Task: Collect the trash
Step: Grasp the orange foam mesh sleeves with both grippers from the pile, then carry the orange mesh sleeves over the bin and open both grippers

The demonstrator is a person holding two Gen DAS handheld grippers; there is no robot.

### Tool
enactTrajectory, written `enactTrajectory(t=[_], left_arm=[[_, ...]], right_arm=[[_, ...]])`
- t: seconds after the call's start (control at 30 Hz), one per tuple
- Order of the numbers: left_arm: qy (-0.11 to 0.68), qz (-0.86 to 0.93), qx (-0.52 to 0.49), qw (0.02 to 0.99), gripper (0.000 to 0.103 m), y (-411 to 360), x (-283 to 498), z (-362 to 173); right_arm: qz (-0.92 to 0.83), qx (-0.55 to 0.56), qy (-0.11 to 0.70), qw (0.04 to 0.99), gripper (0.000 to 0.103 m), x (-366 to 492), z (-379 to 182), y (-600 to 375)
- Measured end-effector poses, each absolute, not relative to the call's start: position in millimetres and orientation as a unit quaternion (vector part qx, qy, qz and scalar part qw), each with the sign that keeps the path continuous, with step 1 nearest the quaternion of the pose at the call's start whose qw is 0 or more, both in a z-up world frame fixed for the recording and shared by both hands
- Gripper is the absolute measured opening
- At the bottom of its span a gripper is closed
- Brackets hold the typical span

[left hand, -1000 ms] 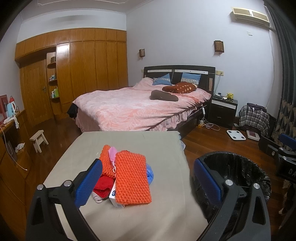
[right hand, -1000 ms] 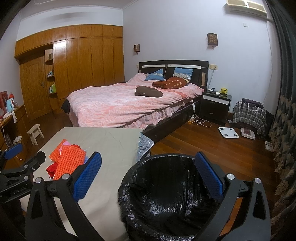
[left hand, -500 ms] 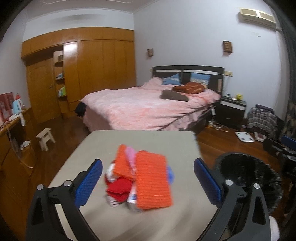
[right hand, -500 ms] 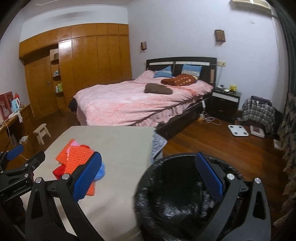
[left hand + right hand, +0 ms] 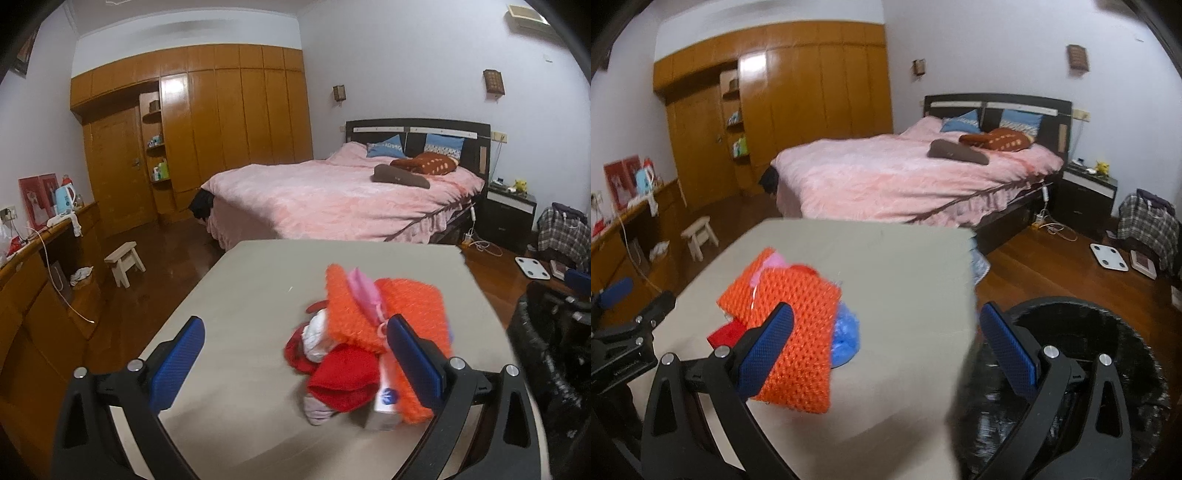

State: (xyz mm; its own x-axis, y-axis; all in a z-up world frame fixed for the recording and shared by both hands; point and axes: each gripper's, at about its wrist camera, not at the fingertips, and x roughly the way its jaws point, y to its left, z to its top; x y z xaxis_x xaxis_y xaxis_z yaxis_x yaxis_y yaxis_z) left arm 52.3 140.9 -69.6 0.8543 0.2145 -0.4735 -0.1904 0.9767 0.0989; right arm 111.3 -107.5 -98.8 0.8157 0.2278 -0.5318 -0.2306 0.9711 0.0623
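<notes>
Nearest, the left claw stands wide and empty, its right pad overlapping the near edge of the trash pile in view; whether it touches I cannot tell. The right claw is also wide and empty, its left pad in front of the orange knitted piece.

The pile sits on the beige table, toward its near right part, loosely stacked: orange knit on top, a red cloth, a white box, a blue bag. A pinch on the top layer alone may lift only that and scatter the rest; the soft knit could slip or snag.

The black-lined bin stands just right of the table, lower than its top; a piece released early could fall to the floor.

Motion blur softens both views. The pile's underside, the bin's inside and its near rim are hidden.
</notes>
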Motion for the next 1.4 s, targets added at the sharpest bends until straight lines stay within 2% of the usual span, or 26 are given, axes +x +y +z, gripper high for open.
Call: enactTrajectory(t=[0.17,0.27,0.73,0.83,1.1,1.17,1.4], left_arm=[[0.259,0.106,0.012,0.960,0.097,155,59,-87],[0.262,0.108,0.009,0.959,0.096,162,61,-94],[0.280,0.113,0.004,0.953,0.095,176,72,-118],[0.284,0.113,0.004,0.952,0.095,176,70,-121],[0.289,0.110,0.005,0.951,0.095,173,73,-124],[0.289,0.108,0.006,0.951,0.095,170,72,-124],[0.282,0.096,0.014,0.954,0.095,155,73,-117]], right_arm=[[0.141,-0.022,0.304,0.942,0.092,125,-126,-77],[0.154,-0.025,0.320,0.934,0.083,131,-141,-68],[0.190,-0.049,0.369,0.909,0.072,144,-185,-38],[0.207,-0.043,0.377,0.902,0.061,146,-188,-38],[0.244,-0.034,0.385,0.890,0.018,146,-189,-37],[0.249,-0.032,0.383,0.889,0.013,145,-186,-40],[0.253,-0.019,0.366,0.895,0.011,141,-168,-56]])
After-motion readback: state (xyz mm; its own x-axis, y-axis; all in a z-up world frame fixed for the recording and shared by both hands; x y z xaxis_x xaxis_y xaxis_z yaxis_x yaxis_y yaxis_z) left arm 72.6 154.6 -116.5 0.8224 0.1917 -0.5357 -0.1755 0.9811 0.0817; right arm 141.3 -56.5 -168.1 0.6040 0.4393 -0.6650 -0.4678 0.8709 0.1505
